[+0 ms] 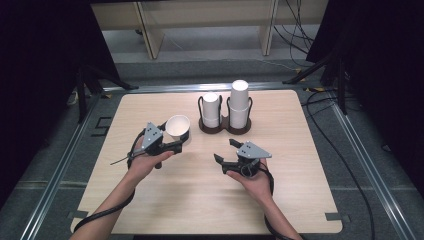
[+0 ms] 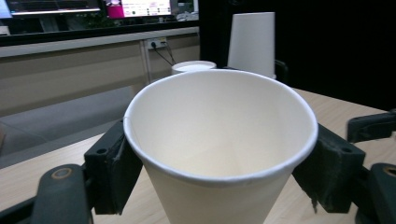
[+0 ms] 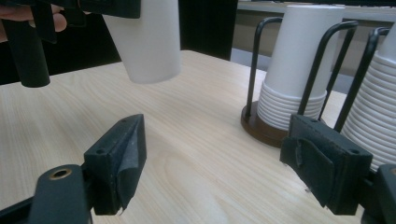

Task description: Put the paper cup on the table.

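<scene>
Cup (image 2: 219, 140): upright, held clear of the surface (image 1: 165, 200) in your left gripper (image 1: 172, 146), left of the rack (image 1: 225, 127).
Left jaws: partly closed, pads pressing the cup's sides just under the rim.
Right gripper (image 1: 226, 151): jaws wide apart, nothing between them, pointed toward the cup and rack.
Crush risk: thin paper wall; squeeze harder and you will likely buckle the rim.
Slip risk: tapered sides; loosen and the cup may drop out downward.
Collision risk: swing right carelessly and you could knock the stacks (image 1: 239, 102) in the rack.
</scene>
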Tool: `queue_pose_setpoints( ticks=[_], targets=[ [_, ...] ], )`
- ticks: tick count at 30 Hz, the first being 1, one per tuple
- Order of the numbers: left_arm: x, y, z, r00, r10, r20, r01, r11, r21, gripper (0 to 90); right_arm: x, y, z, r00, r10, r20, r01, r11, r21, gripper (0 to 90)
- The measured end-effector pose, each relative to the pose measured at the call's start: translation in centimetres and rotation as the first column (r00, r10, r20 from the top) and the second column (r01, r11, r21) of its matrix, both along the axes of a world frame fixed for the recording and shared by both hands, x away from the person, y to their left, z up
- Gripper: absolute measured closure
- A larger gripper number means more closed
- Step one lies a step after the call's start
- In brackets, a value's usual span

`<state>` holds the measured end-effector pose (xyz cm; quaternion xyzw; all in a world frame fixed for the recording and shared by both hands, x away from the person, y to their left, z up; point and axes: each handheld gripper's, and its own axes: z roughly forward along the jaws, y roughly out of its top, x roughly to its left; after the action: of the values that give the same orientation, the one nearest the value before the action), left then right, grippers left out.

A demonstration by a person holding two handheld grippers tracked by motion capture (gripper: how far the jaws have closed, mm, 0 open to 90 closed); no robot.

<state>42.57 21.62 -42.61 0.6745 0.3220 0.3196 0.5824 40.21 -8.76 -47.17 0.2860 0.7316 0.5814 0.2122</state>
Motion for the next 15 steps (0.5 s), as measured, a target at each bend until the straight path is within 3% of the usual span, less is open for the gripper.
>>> queue_pose_setpoints(
  ticks=[2, 3, 5, 6, 7, 8, 9, 10, 15],
  targets=[
    [0.3, 0.8, -0.1, 0.9993, 0.038, 0.003, -0.038, 0.9993, 0.003, 22.2, -0.1, -0.4, 0.0, 0.9995, -0.031, 0.01, 0.031, 0.9994, -0.016, 22.0],
    [0.4, 1.0, -0.2, 0.9985, 0.055, 0.008, -0.055, 0.9985, 0.007, 22.2, -0.1, -0.4, -0.1, 0.9998, -0.015, -0.013, 0.015, 0.9999, -0.001, 22.1],
    [0.5, 1.3, -0.2, 0.9976, 0.069, 0.008, -0.069, 0.9976, 0.012, 22.2, -0.1, -0.5, -0.1, 0.9997, -0.024, -0.007, 0.024, 0.9997, -0.002, 22.2],
    [0.7, 1.6, -0.3, 0.9964, 0.084, 0.015, -0.084, 0.9964, 0.009, 22.2, 0.0, -0.8, -0.1, 0.9989, -0.04, 0.022, 0.041, 0.9991, -0.014, 22.3],
    [1.0, 1.8, -0.4, 0.9951, 0.096, 0.025, -0.096, 0.9954, 0.002, 22.2, -0.2, -1.0, -0.1, 0.999, -0.043, -0.012, 0.042, 0.9991, -0.006, 22.6],
    [1.0, 2.2, -0.4, 0.9929, 0.119, 0.013, -0.119, 0.9928, 0.014, 22.2, -0.2, -1.0, -0.1, 0.999, -0.043, -0.012, 0.042, 0.9991, -0.006, 22.6],
    [1.1, 2.5, -0.5, 0.9909, 0.134, 0.013, -0.134, 0.9909, 0.012, 22.2, -0.1, -1.3, -0.1, 0.9987, -0.049, 0.016, 0.049, 0.9988, -0.01, 22.7],
    [1.3, 2.7, -0.5, 0.9887, 0.149, 0.014, -0.149, 0.9887, 0.015, 22.2, -0.3, -1.4, -0.2, 0.9986, -0.049, -0.018, 0.049, 0.9988, 0.003, 22.7],
    [2.1, 4.2, -0.9, 0.9743, 0.224, 0.023, -0.224, 0.9741, 0.026, 22.2, -0.4, -2.1, -0.4, 0.9974, -0.073, 0.002, 0.072, 0.9971, 0.023, 23.0]
  ],
)
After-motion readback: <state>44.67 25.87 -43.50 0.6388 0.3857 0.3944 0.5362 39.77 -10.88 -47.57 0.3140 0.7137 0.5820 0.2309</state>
